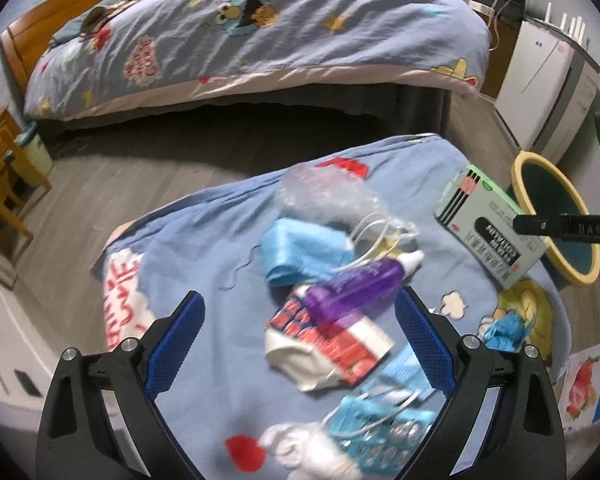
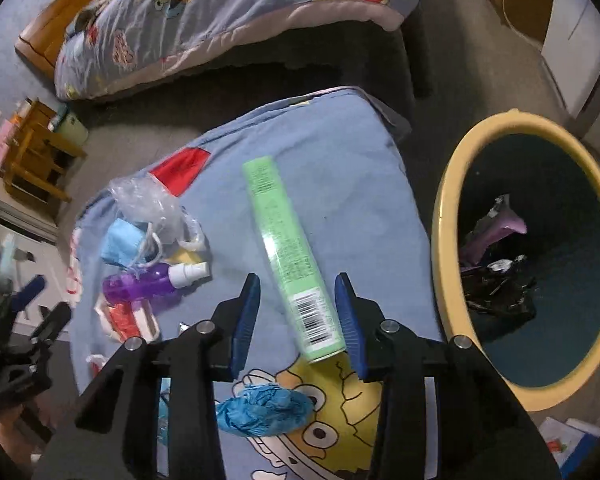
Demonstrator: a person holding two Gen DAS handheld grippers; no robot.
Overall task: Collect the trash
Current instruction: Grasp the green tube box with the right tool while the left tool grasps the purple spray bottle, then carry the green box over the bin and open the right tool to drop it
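Trash lies on a blue cartoon-print cushion (image 1: 204,240): a purple spray bottle (image 1: 348,284) across a red-and-white carton (image 1: 332,344), a blue face mask (image 1: 300,248), a clear plastic bag (image 1: 320,192) and a white tissue (image 1: 300,448). My left gripper (image 1: 300,296) hovers open over the bottle and carton. My right gripper (image 2: 298,278) is shut on a long green box (image 2: 288,248), held above the cushion (image 2: 340,184) just left of the yellow-rimmed bin (image 2: 444,220). In the left wrist view the green box (image 1: 488,220) hangs beside the bin (image 1: 518,184).
A crumpled blue glove (image 2: 264,408) lies on the cushion below the box. The bin holds dark and purple scraps (image 2: 496,236). Behind stand a bed (image 1: 260,40), a wooden stool (image 1: 0,184) on the left and a white cabinet (image 1: 548,80) on the right.
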